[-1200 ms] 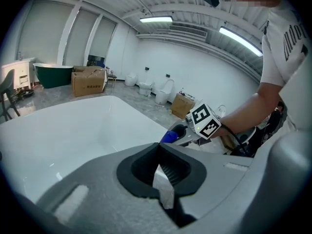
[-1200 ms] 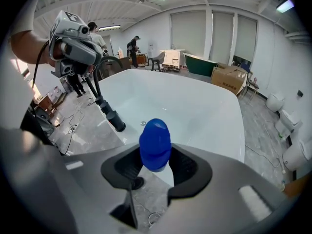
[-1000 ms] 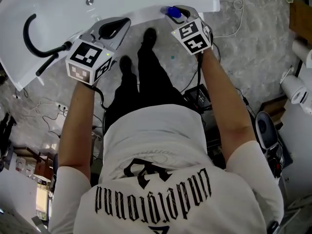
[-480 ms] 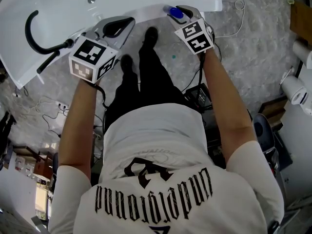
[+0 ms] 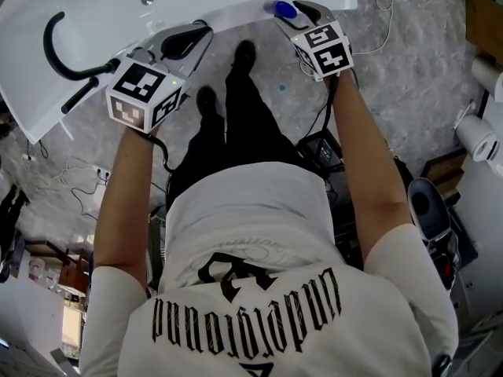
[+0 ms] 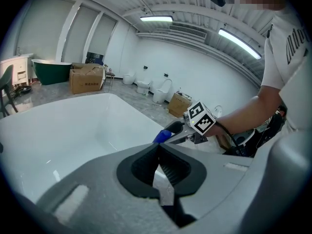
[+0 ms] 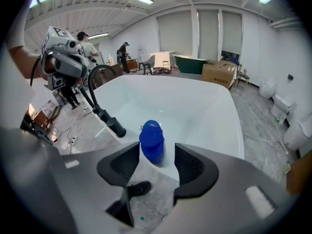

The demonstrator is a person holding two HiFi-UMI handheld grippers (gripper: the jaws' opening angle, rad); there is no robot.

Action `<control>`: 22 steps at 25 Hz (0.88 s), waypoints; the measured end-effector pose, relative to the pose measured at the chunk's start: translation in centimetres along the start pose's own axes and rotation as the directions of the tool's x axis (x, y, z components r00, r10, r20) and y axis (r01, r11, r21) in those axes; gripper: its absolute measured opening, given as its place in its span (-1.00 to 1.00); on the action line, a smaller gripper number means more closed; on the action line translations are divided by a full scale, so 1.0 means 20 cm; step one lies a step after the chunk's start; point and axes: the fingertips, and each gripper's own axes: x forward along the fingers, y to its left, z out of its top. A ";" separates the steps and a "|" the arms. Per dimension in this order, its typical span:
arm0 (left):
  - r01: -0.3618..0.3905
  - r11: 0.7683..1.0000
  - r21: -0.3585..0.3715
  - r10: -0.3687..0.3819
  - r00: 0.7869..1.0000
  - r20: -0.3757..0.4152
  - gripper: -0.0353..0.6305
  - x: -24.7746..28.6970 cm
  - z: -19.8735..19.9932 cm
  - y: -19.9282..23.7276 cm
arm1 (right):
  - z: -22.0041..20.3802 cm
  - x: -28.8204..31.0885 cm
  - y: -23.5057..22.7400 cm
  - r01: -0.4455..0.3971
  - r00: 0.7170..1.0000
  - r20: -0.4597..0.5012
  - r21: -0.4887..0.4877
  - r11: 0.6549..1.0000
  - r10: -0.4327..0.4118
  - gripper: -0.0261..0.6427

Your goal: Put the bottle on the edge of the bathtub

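A blue bottle (image 5: 281, 9) stands upright on the white bathtub's rim (image 5: 236, 18). In the right gripper view the bottle (image 7: 152, 143) sits between and just ahead of my right gripper's (image 7: 157, 151) jaws, with a gap on each side. Those jaws have just been opening, and the pads do not press on it. In the head view my right gripper (image 5: 299, 14) is beside the bottle at the rim's near edge. My left gripper (image 5: 189, 42) hovers over the rim further left, shut, its tips (image 6: 158, 147) meeting on nothing. From there the bottle (image 6: 162, 135) shows beyond them.
A black hose with a handle (image 5: 59, 61) lies over the tub's left side. The person's shoes (image 5: 240, 53) stand on the grey floor by the tub. Cables and a power strip (image 5: 98, 171) lie at the left. Cardboard boxes (image 6: 87, 77) and toilets (image 6: 144, 84) stand further off.
My right gripper's jaws have spread apart from the bottle and the gripper has shifted a little right. The bottle stays upright on the rim. The left gripper has barely moved.
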 end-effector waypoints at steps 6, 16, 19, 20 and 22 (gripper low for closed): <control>0.013 0.999 0.044 -0.013 1.000 0.004 -0.88 0.00 0.04 -0.09 | -0.05 -0.14 -0.04 0.037 0.999 0.019 0.072 0.997 -0.039 -0.23; 0.032 0.993 0.117 -0.040 0.997 0.067 -0.88 -0.44 0.04 -0.40 | 0.09 -0.53 0.39 0.096 0.987 0.116 0.106 0.990 -0.108 -0.22; 0.034 0.991 0.130 -0.048 0.994 0.101 -0.88 -0.69 0.00 -0.51 | 0.19 -0.70 0.63 0.078 0.979 0.178 0.134 0.988 -0.101 -0.23; 0.035 0.992 0.125 -0.049 0.992 0.117 -0.88 -0.75 0.00 -0.53 | 0.22 -0.76 0.67 0.069 0.975 0.202 0.147 0.987 -0.098 -0.23; 0.031 0.991 0.130 -0.050 0.988 0.148 -0.88 -0.84 0.01 -0.57 | 0.29 -0.86 0.74 0.067 0.964 0.244 0.154 0.986 -0.104 -0.25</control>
